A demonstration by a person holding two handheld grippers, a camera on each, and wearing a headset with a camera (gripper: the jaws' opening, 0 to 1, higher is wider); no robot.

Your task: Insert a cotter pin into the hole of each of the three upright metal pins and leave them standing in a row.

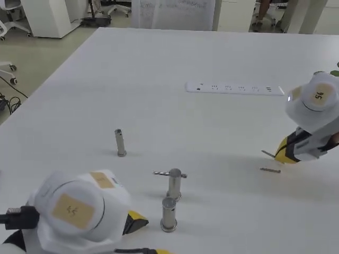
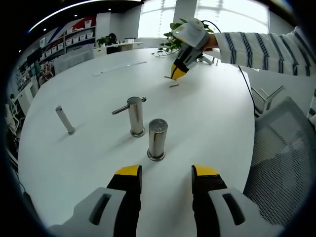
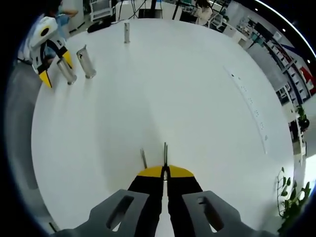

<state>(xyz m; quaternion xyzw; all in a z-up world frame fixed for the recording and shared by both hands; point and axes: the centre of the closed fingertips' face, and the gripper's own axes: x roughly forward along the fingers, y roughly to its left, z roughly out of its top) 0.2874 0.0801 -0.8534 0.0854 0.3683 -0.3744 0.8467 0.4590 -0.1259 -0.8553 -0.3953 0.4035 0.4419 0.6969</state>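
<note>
Three upright metal pins stand on the white table (image 1: pixel 212 127). The slim pin (image 1: pixel 121 143) is at the left. The middle pin (image 1: pixel 174 185) has a cotter pin (image 1: pixel 161 173) through its top hole. The nearest pin (image 1: pixel 169 214) is bare and stands just ahead of my open left gripper (image 2: pixel 165 173), with nothing between the jaws. At the right, my right gripper (image 3: pixel 165 170) is shut on a cotter pin (image 3: pixel 165 153), held just above the table. A loose cotter pin (image 3: pixel 143 158) lies beside it on the table (image 1: pixel 270 170).
A white power strip (image 1: pixel 233 88) lies across the far side of the table. Office chairs and cabinets stand beyond the table's far edge. A mesh chair (image 2: pixel 281 153) is close to the table's right side in the left gripper view.
</note>
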